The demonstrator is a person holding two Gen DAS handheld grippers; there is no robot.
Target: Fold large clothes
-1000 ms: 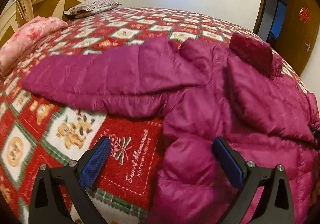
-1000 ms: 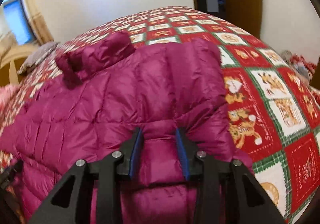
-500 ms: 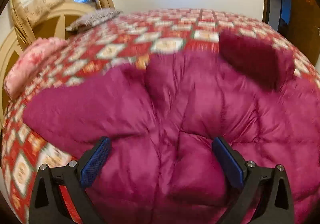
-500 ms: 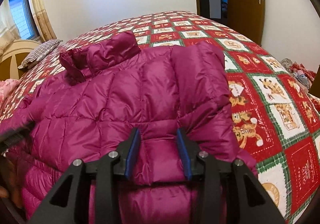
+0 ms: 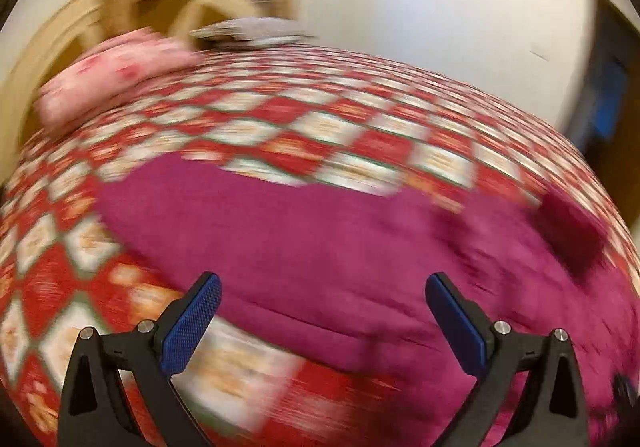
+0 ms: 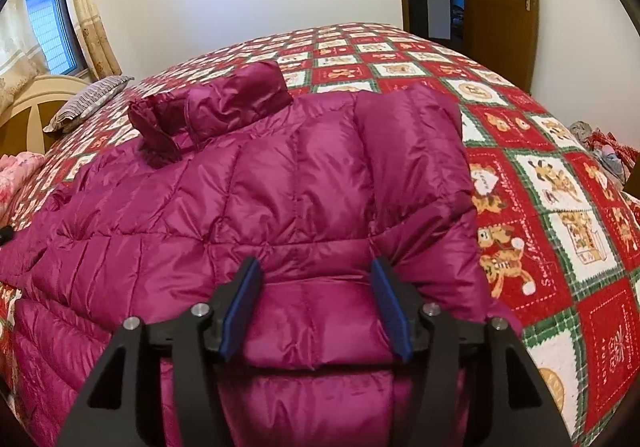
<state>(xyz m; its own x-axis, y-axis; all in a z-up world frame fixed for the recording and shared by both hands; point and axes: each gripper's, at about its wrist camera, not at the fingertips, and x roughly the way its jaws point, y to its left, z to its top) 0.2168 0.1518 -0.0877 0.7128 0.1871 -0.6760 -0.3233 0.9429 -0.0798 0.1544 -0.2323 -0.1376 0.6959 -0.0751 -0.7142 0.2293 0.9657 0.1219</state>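
A magenta puffer jacket [image 6: 280,183] lies spread on the red checked bedspread [image 6: 560,183], hood [image 6: 216,103] at the far end, right sleeve folded onto the body. My right gripper [image 6: 316,287] stands at the jacket's near hem with a puffed fold between its fingers; the jaws are wider than before and the pads seem barely touching the fabric. The left wrist view is blurred: my left gripper [image 5: 322,297] is open and empty above the jacket's left sleeve [image 5: 280,239].
Pink folded bedding [image 5: 120,75] and a grey pillow [image 6: 88,103] lie by the wooden headboard [image 6: 24,103]. A door [image 6: 496,3] stands open at the far right. Clothes [image 6: 608,155] lie beside the bed's right edge.
My left gripper swung fast to the left, toward the jacket's left sleeve. My right gripper's jaws widened around the hem fold.
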